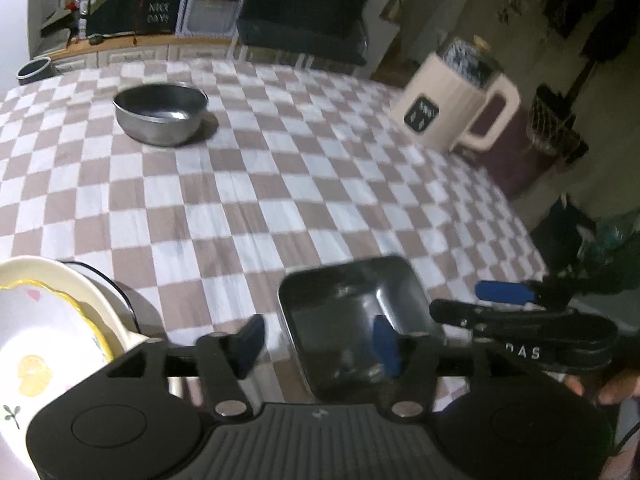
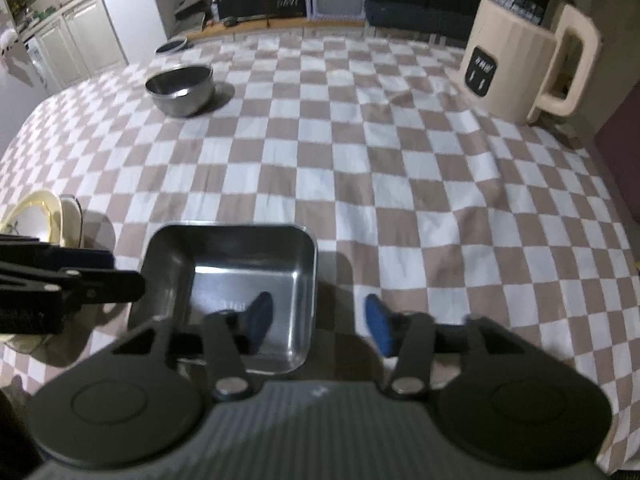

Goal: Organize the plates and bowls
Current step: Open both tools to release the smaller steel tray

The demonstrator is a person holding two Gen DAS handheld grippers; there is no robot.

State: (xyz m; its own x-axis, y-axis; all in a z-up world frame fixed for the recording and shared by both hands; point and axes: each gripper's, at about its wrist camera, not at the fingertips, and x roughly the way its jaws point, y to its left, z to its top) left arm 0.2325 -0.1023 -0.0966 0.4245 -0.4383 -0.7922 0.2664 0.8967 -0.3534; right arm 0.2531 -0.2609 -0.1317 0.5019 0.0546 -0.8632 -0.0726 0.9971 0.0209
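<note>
A square steel dish (image 1: 340,300) (image 2: 248,252) stands on the checkered tablecloth near the front edge. My left gripper (image 1: 320,340) is open and straddles the dish's left wall, one blue pad outside and one over the inside. My right gripper (image 2: 318,316) is open astride the right wall, its left finger over the dish floor. Neither gripper's pads press on the metal. A round steel bowl (image 1: 160,114) (image 2: 180,88) sits far back on the left. A stack of cream and white plates (image 1: 40,340) (image 2: 36,220) lies left of the dish.
A cream jug-shaped appliance (image 1: 452,108) (image 2: 520,60) stands at the back right corner of the table. A small dark bowl (image 1: 34,70) (image 2: 172,45) sits at the far edge. A person's hand (image 1: 616,388) holds the right gripper. The table drops off at the right.
</note>
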